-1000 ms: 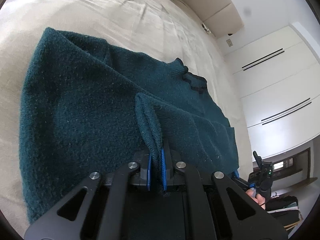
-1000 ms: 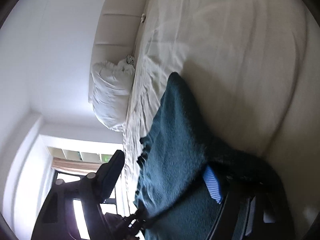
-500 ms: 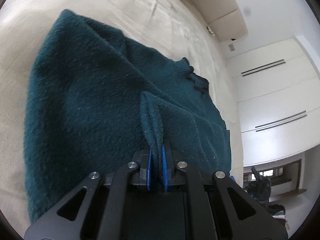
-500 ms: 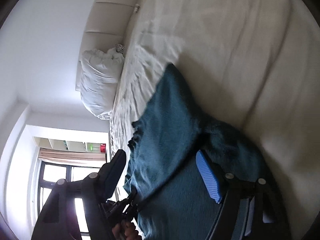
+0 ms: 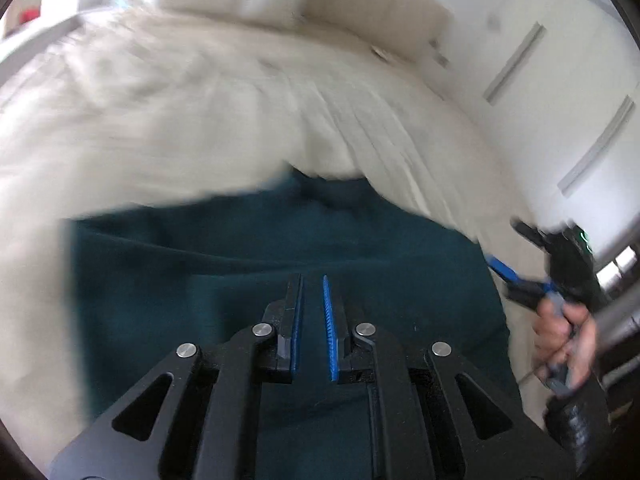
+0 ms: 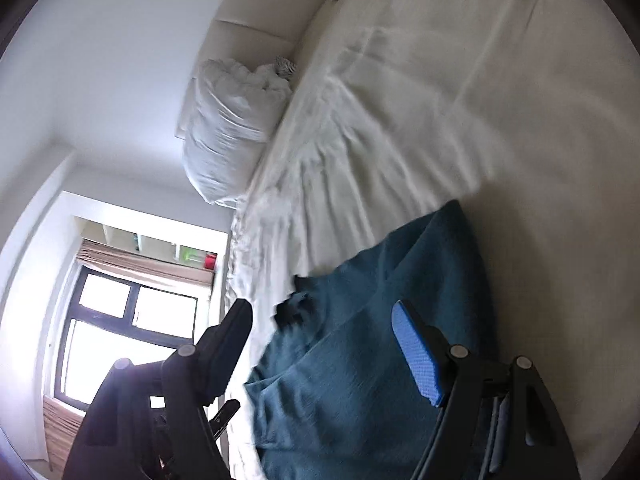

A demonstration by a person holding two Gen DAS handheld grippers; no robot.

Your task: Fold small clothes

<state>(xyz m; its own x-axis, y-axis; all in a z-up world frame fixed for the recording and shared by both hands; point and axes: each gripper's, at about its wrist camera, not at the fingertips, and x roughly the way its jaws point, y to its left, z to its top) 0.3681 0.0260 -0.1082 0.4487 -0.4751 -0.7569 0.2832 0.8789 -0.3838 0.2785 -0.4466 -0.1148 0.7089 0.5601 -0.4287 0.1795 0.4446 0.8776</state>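
My left gripper [image 5: 312,280] hovers low over a dark teal knit sweater [image 5: 240,280] spread on a bed covered by a cream sheet [image 5: 180,120], its blue-padded jaws parted by a narrow gap with nothing between them. The sweater lies flat below the fingers, a long crease running across it from left to right, its far edge meeting the sheet near the middle of the left wrist view, which is smeared by motion blur. At the right edge of that view my right hand [image 5: 568,340] grips the handle of the right gripper [image 6: 324,328], whose blue fingertip [image 5: 502,269] reaches toward the sweater's right border. Seen from the right wrist camera, that gripper's jaws stand wide apart, one black finger [image 6: 224,344] on the left and one blue pad [image 6: 416,356] on the right, holding nothing; the sweater [image 6: 360,360] lies on the sheet [image 6: 440,100] under and between them, its dark collar [image 6: 296,308] pointing toward the head of the bed. A rumpled white pillow [image 6: 228,136] leans against a pale padded headboard [image 6: 256,28] at the far end. A dark-framed window [image 6: 124,320] glows bright beyond the bed's side, and white wardrobe doors [image 5: 560,80] with long slot handles line the wall on the other side.
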